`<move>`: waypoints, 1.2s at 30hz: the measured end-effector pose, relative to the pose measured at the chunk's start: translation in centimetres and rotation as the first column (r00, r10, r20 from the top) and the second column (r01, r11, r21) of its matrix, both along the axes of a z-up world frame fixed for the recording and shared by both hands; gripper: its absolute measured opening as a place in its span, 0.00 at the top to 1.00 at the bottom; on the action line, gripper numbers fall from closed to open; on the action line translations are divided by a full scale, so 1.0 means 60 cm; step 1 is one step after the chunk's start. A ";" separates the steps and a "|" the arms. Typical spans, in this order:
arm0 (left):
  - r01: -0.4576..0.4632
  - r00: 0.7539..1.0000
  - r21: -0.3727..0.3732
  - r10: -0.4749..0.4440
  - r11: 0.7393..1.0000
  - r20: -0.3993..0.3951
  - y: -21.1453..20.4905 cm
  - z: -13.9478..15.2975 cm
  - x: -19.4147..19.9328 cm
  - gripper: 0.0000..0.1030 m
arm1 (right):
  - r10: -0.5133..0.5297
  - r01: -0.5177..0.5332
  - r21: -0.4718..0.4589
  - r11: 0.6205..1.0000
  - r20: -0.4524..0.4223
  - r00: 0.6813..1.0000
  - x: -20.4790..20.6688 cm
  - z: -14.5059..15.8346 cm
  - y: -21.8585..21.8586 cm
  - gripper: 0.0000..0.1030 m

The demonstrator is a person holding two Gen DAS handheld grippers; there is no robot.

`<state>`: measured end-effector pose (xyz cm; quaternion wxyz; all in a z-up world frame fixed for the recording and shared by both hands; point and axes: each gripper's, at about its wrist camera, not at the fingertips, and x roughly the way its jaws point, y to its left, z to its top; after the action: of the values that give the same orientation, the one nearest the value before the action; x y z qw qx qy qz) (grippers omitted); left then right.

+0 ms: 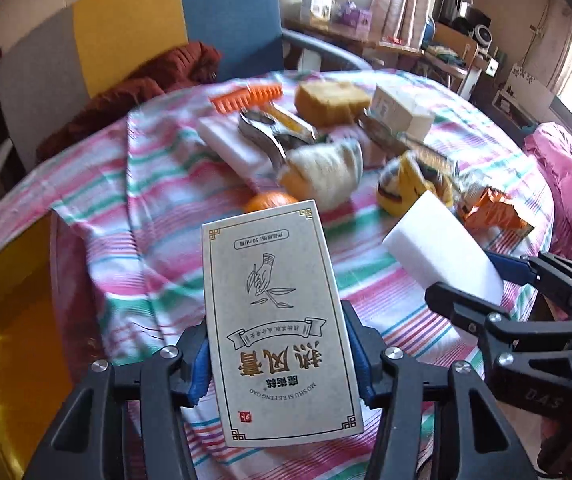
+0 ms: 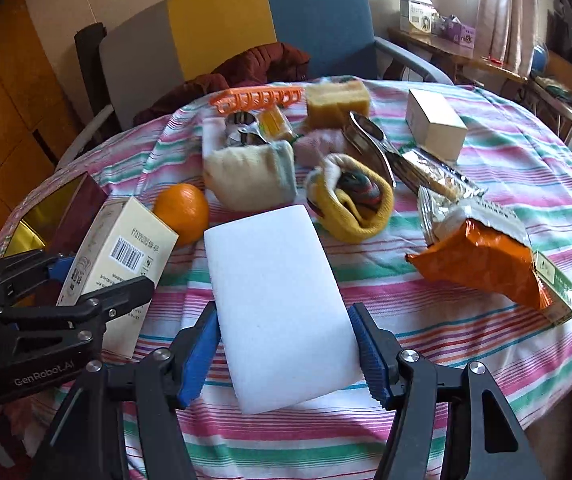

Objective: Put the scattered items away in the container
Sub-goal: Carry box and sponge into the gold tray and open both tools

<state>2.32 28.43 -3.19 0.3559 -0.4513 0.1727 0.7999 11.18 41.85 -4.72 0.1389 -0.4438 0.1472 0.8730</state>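
Note:
My left gripper (image 1: 282, 360) is shut on a cream carton (image 1: 274, 312) with gold lettering, its blue pads pressing on both long sides. In the right wrist view that carton (image 2: 122, 256) shows a barcode and the left gripper (image 2: 90, 280) is at the left edge. My right gripper (image 2: 286, 354) is shut on a white foam block (image 2: 278, 296), held above the striped tablecloth (image 2: 466, 340). The same block (image 1: 442, 244) and right gripper (image 1: 486, 286) appear at the right in the left wrist view. A dark red box with a gold lining (image 2: 54, 208) stands open at the table's left edge.
Scattered behind lie an orange (image 2: 182, 212), a cream sock (image 2: 250, 176), a yellow sock (image 2: 354, 204), an orange snack bag (image 2: 482, 264), metal tongs (image 2: 366, 136), a yellow sponge (image 2: 338, 102), an orange comb (image 2: 258, 98) and a small carton (image 2: 434, 122). A chair (image 2: 314, 20) stands behind the table.

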 end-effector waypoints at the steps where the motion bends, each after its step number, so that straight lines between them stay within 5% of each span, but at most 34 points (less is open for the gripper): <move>1: -0.005 1.000 0.007 0.005 1.000 -0.008 -0.010 0.007 0.000 0.46 | 0.002 -0.002 0.002 1.000 -0.006 1.000 -0.002 0.007 -0.005 0.38; 8: -0.069 0.996 0.040 0.071 0.997 -0.047 -0.074 0.052 -0.027 0.46 | 0.053 -0.054 -0.017 0.998 -0.052 0.997 -0.036 0.049 -0.055 0.37; 18: -0.253 0.967 0.054 0.254 0.966 -0.011 -0.263 0.060 -0.120 0.46 | 0.257 -0.265 -0.082 0.961 -0.098 0.961 -0.160 0.082 -0.205 0.37; 26: -0.375 0.927 -0.042 0.376 0.926 0.006 -0.388 0.012 -0.212 0.46 | 0.365 -0.367 -0.110 0.923 -0.041 0.930 -0.275 0.057 -0.342 0.37; 36: -0.396 0.911 -0.213 0.411 0.894 0.034 -0.456 -0.047 -0.316 0.40 | 0.324 -0.308 -0.186 0.933 0.063 0.944 -0.420 -0.011 -0.425 0.33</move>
<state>-16.62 1.10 -6.03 0.1412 -0.5419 0.1411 0.8164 -14.00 16.37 -5.37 -0.0360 -0.5120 0.1429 0.8462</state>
